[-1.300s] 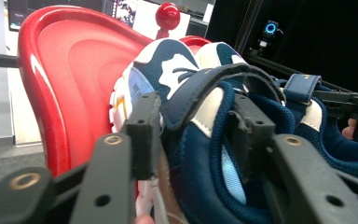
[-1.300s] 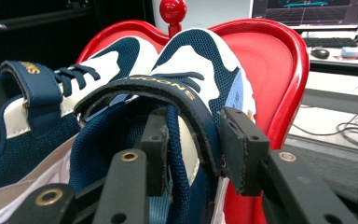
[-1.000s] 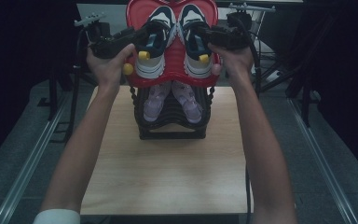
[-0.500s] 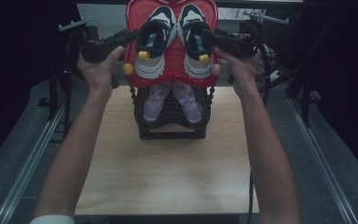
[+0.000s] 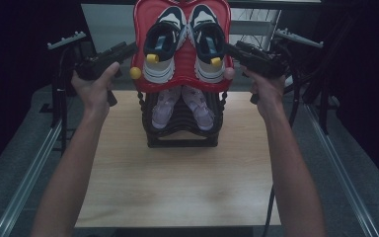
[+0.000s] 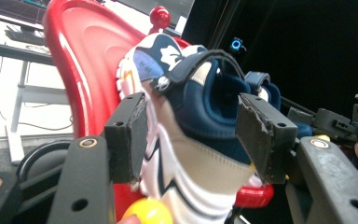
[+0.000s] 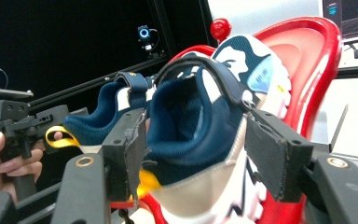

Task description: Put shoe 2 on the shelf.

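From the high view you can see the whole wooden table (image 5: pixel 177 182). A black rack (image 5: pixel 181 128) stands at the far side of it, in the middle. A red tray (image 5: pixel 138 49) sits on top of the rack, tipped up, with two blue and white shoes on it. Under the tray, inside the rack, is a pair of small pale purple shoes (image 5: pixel 182 106). The gripper views do not show those purple shoes or the table.

The gripper views come in very close. They show the soft blue inside of each shoe, a strap over the top, and a red ball (image 6: pixel 159 16) at the top of the tray. The right gripper view also shows the other hand (image 7: pixel 2 161) far off at the left.

The left gripper (image 5: pixel 123 49) is by the left edge of the tray. Its jaws are wide open, and the heel of the left shoe (image 6: pixel 200 135) sits between them, but the pads do not squeeze it. The right gripper (image 5: pixel 237 50) is by the right edge. Its jaws have just been opening and are wide open around the heel of the right shoe (image 7: pixel 200 140), not pressing on it.

No writing or brand name is clear enough to read.
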The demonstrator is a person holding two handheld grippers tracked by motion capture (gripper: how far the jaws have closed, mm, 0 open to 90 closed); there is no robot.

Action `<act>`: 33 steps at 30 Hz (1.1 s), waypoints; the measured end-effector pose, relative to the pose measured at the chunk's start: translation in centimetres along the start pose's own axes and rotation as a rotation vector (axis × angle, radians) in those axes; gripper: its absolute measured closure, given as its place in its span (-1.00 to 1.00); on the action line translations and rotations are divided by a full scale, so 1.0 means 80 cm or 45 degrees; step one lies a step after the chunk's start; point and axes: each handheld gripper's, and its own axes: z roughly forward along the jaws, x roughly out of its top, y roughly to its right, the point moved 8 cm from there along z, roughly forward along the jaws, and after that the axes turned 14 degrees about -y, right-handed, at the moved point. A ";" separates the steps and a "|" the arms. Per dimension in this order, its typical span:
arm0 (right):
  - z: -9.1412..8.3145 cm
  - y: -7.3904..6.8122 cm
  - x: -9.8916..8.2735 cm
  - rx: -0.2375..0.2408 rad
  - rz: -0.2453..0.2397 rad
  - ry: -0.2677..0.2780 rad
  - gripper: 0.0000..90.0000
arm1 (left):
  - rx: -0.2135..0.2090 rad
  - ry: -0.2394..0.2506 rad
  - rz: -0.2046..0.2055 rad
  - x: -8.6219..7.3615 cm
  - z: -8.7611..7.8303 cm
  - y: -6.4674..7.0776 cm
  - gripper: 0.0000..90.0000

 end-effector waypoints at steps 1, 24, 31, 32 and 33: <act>-0.002 0.002 -0.002 -0.002 -0.003 0.006 -0.13 | -0.003 0.002 -0.003 -0.003 -0.005 -0.002 -0.02; -0.039 0.029 -0.095 0.036 0.035 0.005 -0.09 | -0.024 -0.066 0.008 -0.101 -0.048 -0.018 -0.01; -0.038 0.038 -0.145 0.037 0.029 -0.023 -0.07 | -0.030 -0.119 0.030 -0.152 -0.052 -0.022 -0.01; -0.038 0.039 -0.152 0.038 0.033 -0.029 -0.07 | -0.022 -0.125 0.034 -0.159 -0.052 -0.023 -0.01; -0.038 0.040 -0.159 0.044 0.032 -0.030 -0.07 | -0.017 -0.134 0.037 -0.167 -0.053 -0.024 -0.01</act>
